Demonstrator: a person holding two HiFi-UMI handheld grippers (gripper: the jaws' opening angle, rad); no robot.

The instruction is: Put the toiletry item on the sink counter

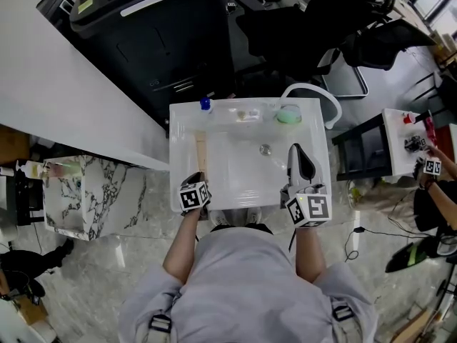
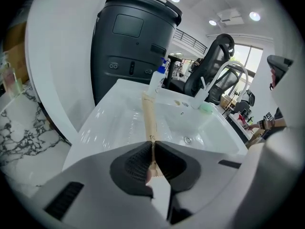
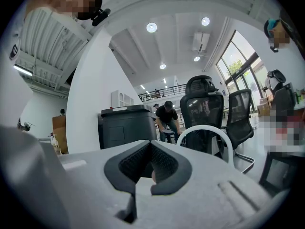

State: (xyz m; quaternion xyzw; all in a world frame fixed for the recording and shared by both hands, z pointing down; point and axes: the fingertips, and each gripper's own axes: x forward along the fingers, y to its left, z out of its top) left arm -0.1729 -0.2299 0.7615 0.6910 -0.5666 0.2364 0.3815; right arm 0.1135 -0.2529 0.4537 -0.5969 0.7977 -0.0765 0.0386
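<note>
Light grey short-sleeved shirt (image 1: 246,277); grey shoulder straps (image 1: 160,324) with buckles. Left hand-held gripper (image 2: 152,147) and right hand-held gripper (image 3: 148,149): pale grey shells, dark ribbed pads (image 2: 131,163), each topped with white cube (image 1: 194,195) printed in black square markers.

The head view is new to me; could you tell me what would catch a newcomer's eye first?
The white sink fills the middle, in front of the person. The left gripper is shut on a long beige toiletry packet stretched along the sink's left counter, pointing toward a blue-capped bottle at the back corner. The right gripper is shut and empty over the basin's right side, and a big black bin looms behind.
</note>
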